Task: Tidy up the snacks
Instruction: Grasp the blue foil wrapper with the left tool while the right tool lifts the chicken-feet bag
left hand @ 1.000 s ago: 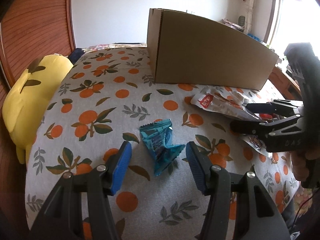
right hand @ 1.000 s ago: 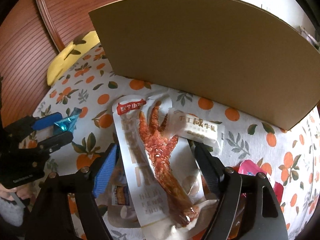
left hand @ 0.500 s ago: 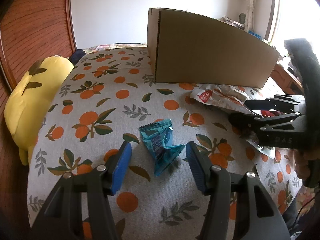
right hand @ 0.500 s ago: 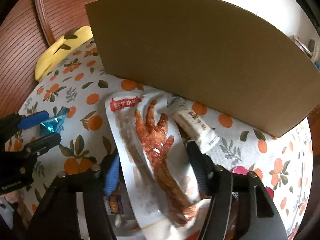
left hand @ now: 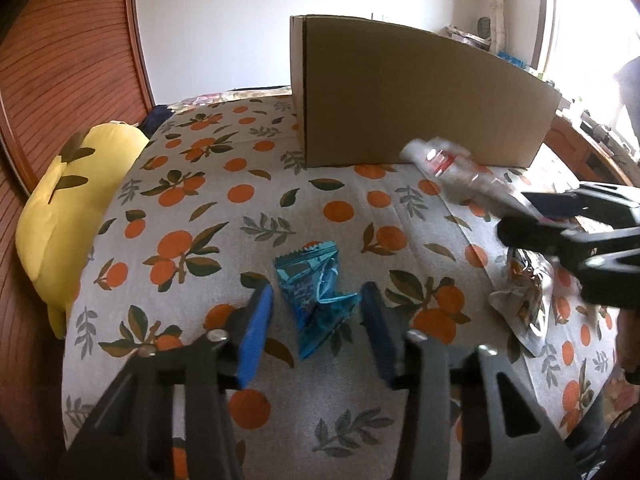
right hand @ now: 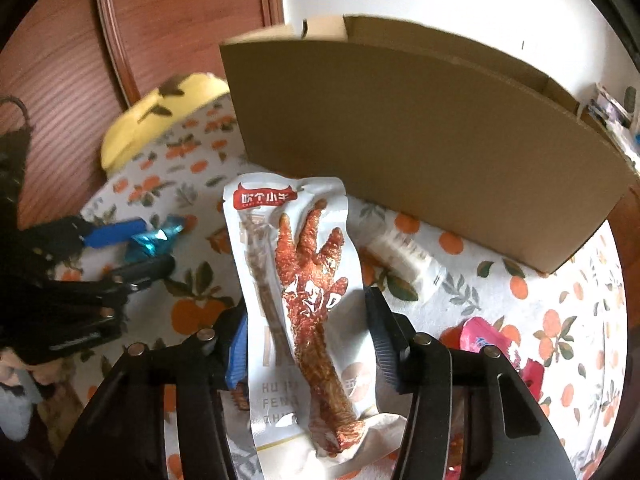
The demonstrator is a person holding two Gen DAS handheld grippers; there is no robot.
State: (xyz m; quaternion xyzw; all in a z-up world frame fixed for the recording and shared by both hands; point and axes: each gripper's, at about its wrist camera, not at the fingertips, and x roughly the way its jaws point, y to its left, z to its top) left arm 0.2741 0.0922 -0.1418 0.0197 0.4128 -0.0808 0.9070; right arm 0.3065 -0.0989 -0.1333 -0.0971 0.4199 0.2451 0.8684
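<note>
My right gripper (right hand: 306, 328) is shut on a white chicken-foot snack pack (right hand: 298, 280) and holds it lifted above the table, in front of the cardboard box (right hand: 420, 136). The pack (left hand: 460, 168) and right gripper (left hand: 532, 216) also show in the left wrist view. My left gripper (left hand: 316, 312) is open, its fingers on either side of a crumpled blue snack packet (left hand: 314, 292) lying on the orange-print tablecloth (left hand: 240, 216). The blue packet also shows in the right wrist view (right hand: 154, 240).
The open cardboard box (left hand: 420, 108) stands at the back of the table. A white milk-candy pack (right hand: 400, 252) and a pink packet (right hand: 492, 344) lie on the cloth, more wrappers (left hand: 524, 292) at right. A yellow plush (left hand: 64, 208) sits at the left edge.
My right gripper has closed on the chicken-foot pack and lifted it off the table toward the box. My left gripper has closed in a little around the blue packet.
</note>
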